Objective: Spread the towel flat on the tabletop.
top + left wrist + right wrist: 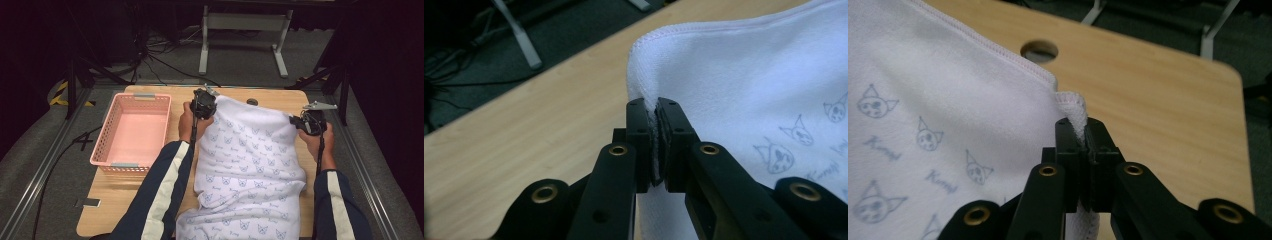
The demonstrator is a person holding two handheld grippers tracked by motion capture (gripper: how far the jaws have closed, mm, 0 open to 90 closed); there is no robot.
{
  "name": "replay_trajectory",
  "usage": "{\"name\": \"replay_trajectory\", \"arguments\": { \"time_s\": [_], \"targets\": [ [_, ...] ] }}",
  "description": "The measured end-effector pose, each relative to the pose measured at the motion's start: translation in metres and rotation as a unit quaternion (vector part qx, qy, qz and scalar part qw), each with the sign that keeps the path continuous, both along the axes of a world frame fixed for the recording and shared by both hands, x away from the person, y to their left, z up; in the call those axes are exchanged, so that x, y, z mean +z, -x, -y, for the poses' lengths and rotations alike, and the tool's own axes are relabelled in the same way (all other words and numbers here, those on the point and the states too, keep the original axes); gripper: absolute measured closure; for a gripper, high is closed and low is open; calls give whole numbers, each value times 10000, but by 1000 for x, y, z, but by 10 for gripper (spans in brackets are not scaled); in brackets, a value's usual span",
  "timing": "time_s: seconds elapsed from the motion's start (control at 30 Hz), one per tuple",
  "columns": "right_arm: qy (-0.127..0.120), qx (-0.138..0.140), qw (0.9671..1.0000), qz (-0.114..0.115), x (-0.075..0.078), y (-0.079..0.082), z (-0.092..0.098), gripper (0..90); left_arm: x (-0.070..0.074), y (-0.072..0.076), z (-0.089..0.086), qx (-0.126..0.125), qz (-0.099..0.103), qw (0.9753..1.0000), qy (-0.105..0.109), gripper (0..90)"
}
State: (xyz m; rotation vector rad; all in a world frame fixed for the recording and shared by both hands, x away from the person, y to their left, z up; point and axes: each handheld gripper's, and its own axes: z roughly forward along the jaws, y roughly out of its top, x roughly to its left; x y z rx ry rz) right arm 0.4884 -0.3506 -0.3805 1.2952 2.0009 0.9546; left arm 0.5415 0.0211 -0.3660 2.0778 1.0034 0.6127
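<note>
A: Where does the towel [250, 160] lie?

B: Spread over the wooden table [117, 192], from its far edge down to the near side, between the person's forearms; it is white with small blue cat faces printed on it.

A: And the grippers?

B: The left gripper [655, 107] has its jaws pressed together on the towel's far left corner; the right gripper [1083, 125] is clamped the same way on the far right corner, a pinch of hem sticking up between its jaws.

A: Any containers?

B: A pink basket [112, 120] stands at the table's left, apart from the towel; it holds nothing, its pink floor bare; a round hole [1038, 50] in the tabletop sits just beyond the towel's hem.
</note>
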Motion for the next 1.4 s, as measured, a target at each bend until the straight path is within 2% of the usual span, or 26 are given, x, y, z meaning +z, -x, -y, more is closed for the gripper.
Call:
{"name": "replay_trajectory", "arguments": {
  "time_s": [0.03,0.2,0.37,0.43,0.5,0.53,0.57,0.67,0.7,0.73,0.77,0.8,0.83,0.9,0.93,1.03,1.07,1.1,1.13,1.17,1.23,1.27,1.3,1.33,1.37,1.4],
  "targets": [
    [-58,36,9999,95,10,-2,-5,867,4,-1,-4,19,1,10000,67,851],
    [-20,241,9996,140,20,-6,-17,867,10,5,-15,-88,-75,9998,138,851],
    [-70,551,9984,84,22,4,-17,867,13,33,-15,-530,-21,9986,-60,851],
    [-192,698,9974,50,21,12,-15,867,16,51,-21,-793,-64,9968,14,851],
    [-204,818,9964,79,22,19,-15,867,15,58,-23,-839,-63,9965,-4,851],
    [-237,1110,9934,135,23,32,-14,867,15,79,-29,-1080,-25,9939,234,849],
    [-237,1110,9934,135,23,32,-14,867,15,79,-29,-1080,-25,9939,234,849],
    [-405,1702,9844,185,26,65,-15,867,13,110,-33,-1430,46,9894,264,849],
    [-385,1820,9823,205,26,73,-15,867,12,126,-35,-1671,78,9857,184,849],
    [-366,2006,9788,205,27,89,-16,867,9,140,-36,-1769,98,9839,224,849],
    [-351,2191,9749,199,28,103,-17,867,3,152,-37,-1993,-42,9795,284,849],
    [-351,2191,9749,199,28,103,-17,867,3,152,-37,-1993,-42,9795,284,849],
    [-267,2330,9719,172,27,116,-18,867,-6,168,-36,-2175,-64,9759,157,849],
    [-37,2517,9678,26,24,142,-23,867,-21,190,-34,-2441,-247,9694,25,847],
    [-76,2714,9624,-70,20,155,-25,867,-29,197,-32,-2531,-314,9669,-51,847],
    [111,2938,9547,-469,-1,179,-33,866,-51,211,-26,-2667,-627,9614,-251,847],
    [78,3000,9510,-738,-14,186,-36,867,-58,213,-25,-2682,-749,9600,-272,847],
    [78,3000,9510,-738,-14,186,-36,867,-58,213,-25,-2682,-749,9600,-272,848],
    [380,2947,9485,-1097,-35,196,-43,866,-65,215,-23,-2648,-877,9596,-373,848],
    [358,2928,9474,-1239,-44,200,-44,867,-75,218,-19,-2616,-870,9588,-690,846],
    [383,2885,9468,-1373,-52,205,-45,867,-80,216,-19,-2624,-913,9571,-822,847],
    [820,2718,9485,-1404,-64,208,-47,867,-86,212,-21,-2566,-992,9585,-740,847],
    [820,2718,9485,-1404,-64,208,-47,867,-86,212,-21,-2566,-992,9585,-740,846],
    [718,2656,9511,-1403,-65,207,-45,867,-88,206,-23,-2522,-1012,9605,-606,846],
    [655,2459,9579,-1332,-66,201,-40,867,-88,203,-23,-2374,-753,9651,-809,847],
    [655,2459,9579,-1332,-66,201,-40,867,-88,203,-23,-2374,-753,9651,-809,847]
  ]
}}
